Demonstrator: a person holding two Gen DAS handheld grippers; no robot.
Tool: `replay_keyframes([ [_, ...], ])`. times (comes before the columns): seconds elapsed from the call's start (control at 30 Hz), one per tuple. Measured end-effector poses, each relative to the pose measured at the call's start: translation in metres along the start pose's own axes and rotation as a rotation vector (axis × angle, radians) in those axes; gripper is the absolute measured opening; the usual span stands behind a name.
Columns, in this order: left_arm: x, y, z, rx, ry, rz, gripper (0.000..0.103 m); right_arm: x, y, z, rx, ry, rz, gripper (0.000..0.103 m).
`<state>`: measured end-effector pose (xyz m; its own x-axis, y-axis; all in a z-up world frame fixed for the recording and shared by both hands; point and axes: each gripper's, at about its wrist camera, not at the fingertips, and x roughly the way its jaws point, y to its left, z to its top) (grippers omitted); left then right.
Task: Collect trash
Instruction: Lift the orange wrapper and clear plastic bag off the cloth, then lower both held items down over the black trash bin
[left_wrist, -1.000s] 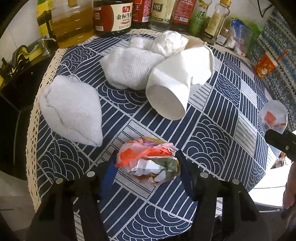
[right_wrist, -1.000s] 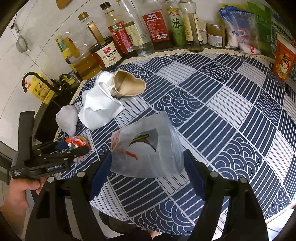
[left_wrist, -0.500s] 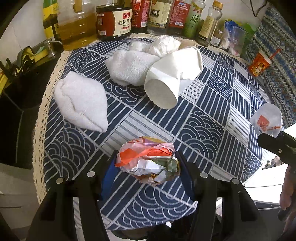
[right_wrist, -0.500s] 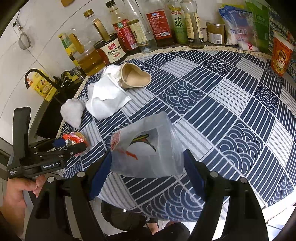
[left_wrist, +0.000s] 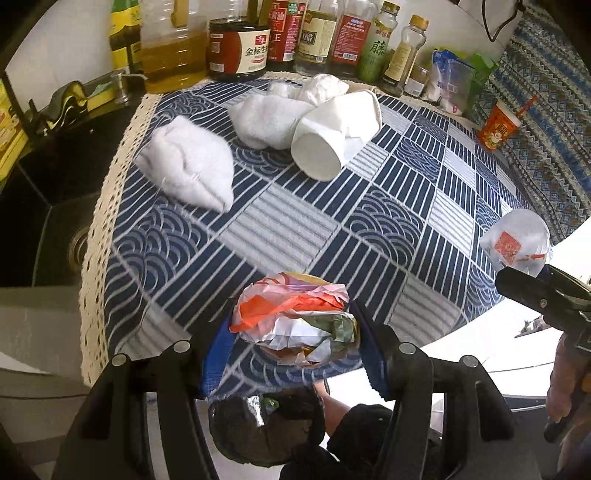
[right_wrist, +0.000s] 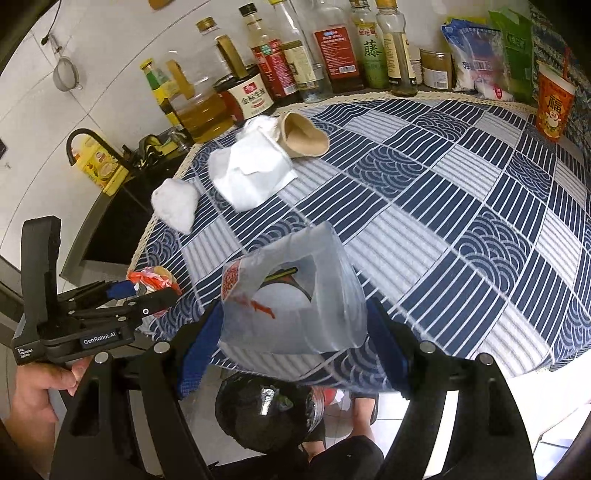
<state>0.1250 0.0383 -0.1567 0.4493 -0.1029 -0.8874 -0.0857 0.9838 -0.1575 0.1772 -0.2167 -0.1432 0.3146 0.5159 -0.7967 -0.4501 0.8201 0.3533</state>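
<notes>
While the crumpled wrapper (left_wrist: 295, 321), an orange, white and green wad lying with its long axis across the jaws, is clamped between the blue pads of the left gripper (left_wrist: 293, 345), it hangs over the near edge of the blue patterned tablecloth (left_wrist: 388, 221). Below it sits one black-lined trash bin (left_wrist: 258, 428). On the cloth lie two white tissue wads (left_wrist: 188, 166), one white paper cup (left_wrist: 332, 136) on its side with its mouth toward the camera, and one brown cup (right_wrist: 304, 134). To the right, the right gripper (right_wrist: 293, 334) pinches one translucent plastic bag (right_wrist: 295, 295) with red print, standing tall between the pads above the same bin.
</notes>
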Motion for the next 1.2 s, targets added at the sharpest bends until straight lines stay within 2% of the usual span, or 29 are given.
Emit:
replay_keyframes([
  [0.5, -0.031, 0.009, -0.060, -0.019, -0.005, -0.026, 0.058, -0.005, 0.049, -0.056, -0.026, 0.025, 0.048, 0.077],
  [0.8, -0.030, 0.019, -0.107, -0.048, 0.035, -0.059, 0.058, 0.001, 0.074, -0.084, -0.050, 0.066, 0.064, 0.077],
  [1.2, -0.014, 0.037, -0.148, -0.108, 0.090, -0.055, 0.058, 0.023, 0.091, -0.117, -0.069, 0.157, 0.078, 0.077],
])
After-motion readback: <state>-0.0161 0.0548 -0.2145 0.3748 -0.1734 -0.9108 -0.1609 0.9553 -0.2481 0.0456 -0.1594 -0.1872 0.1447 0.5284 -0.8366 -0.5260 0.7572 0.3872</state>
